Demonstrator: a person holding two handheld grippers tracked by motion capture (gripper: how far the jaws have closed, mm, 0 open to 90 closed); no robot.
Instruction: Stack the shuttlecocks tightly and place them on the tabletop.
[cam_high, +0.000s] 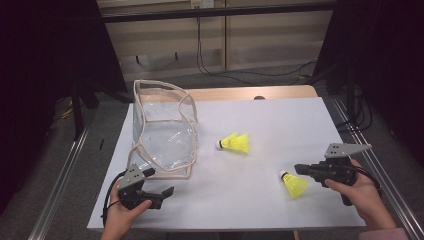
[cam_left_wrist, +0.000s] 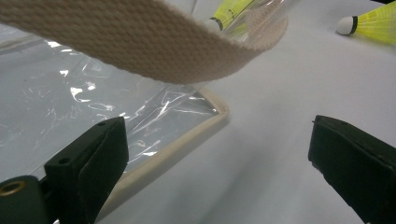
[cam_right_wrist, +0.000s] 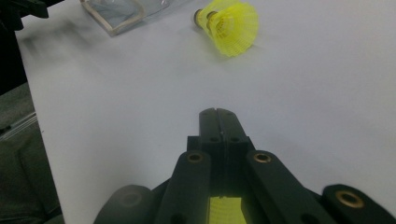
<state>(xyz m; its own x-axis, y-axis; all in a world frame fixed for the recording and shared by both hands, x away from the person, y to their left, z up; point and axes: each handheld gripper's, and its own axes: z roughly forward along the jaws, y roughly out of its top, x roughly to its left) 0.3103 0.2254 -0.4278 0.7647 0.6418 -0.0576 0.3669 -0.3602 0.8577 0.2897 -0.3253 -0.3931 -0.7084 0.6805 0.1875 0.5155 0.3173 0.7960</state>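
A clear plastic bag with beige trim stands open at the left of the white table. Two yellow shuttlecocks, one nested in the other, lie mid-table. A third shuttlecock lies just in front of and below my right gripper. In the right gripper view that gripper is shut with nothing between its jaws, and the nested pair lies ahead. My left gripper is open at the bag's near corner. In its own view the left gripper faces the bag's corner under a beige strap.
A wooden strip shows along the table's far edge. Metal rails run along both sides of the table. Cables lie on the floor behind. A shuttlecock shows far off in the left gripper view.
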